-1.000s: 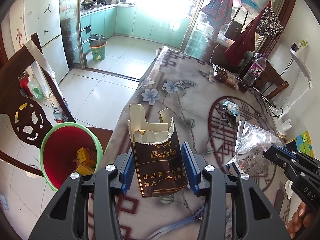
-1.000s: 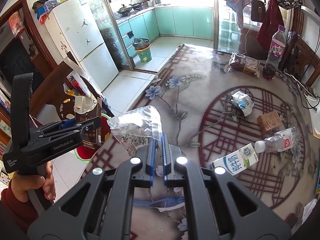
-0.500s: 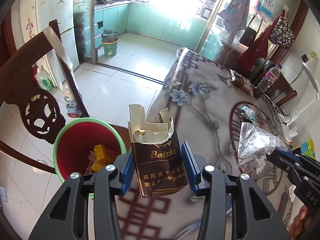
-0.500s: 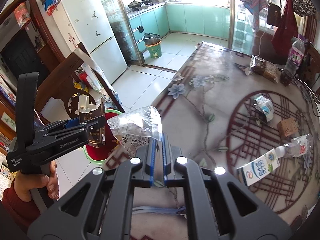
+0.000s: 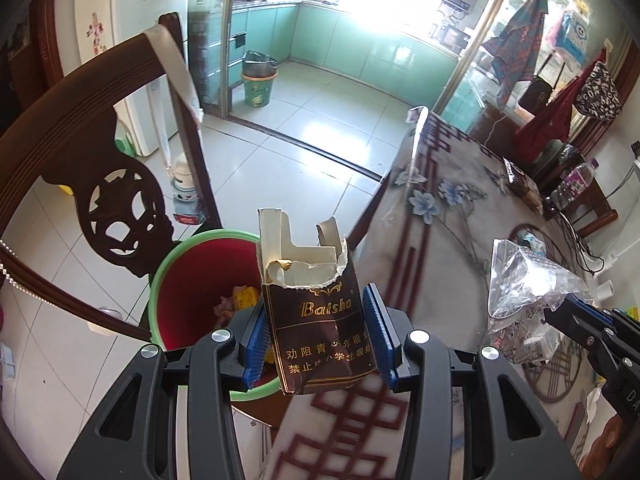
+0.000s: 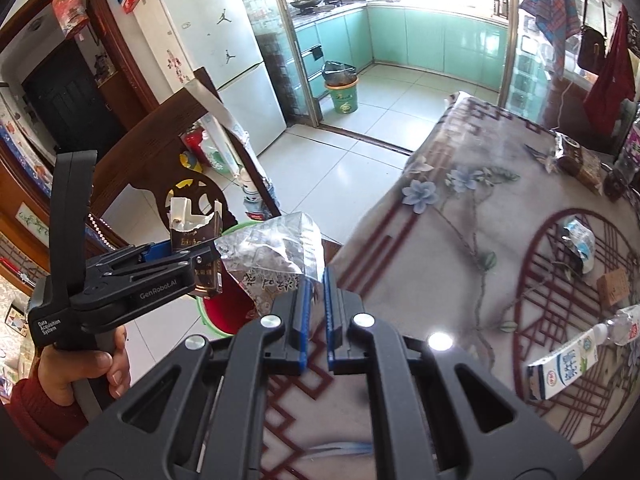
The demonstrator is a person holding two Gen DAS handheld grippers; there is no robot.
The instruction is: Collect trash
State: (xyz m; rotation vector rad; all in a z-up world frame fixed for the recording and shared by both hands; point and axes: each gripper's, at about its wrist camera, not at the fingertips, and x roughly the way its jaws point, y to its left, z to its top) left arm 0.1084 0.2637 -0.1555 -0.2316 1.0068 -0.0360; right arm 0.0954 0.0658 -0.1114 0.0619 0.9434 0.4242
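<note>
**Left wrist view: two pieces of trash nearing the bin**

To drop cleanly, centre each load over the red bin (image 5: 192, 300) before releasing. The left gripper (image 5: 316, 332) clamps the torn cigarette pack (image 5: 316, 320) between its pads, near the bin's right rim. The right gripper (image 6: 316, 300) pinches the clear plastic bag (image 6: 276, 256), farther right, over the table (image 6: 440, 240) edge.

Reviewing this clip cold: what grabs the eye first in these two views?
The torn brown cigarette pack, clamped upright in the left gripper, fills the centre of the left wrist view, just above the red bin with a green rim that stands by the table edge. Beside it, the right gripper pinches a crumpled clear plastic bag. More litter, a milk carton and a water bottle, lies on the floral tablecloth.
</note>
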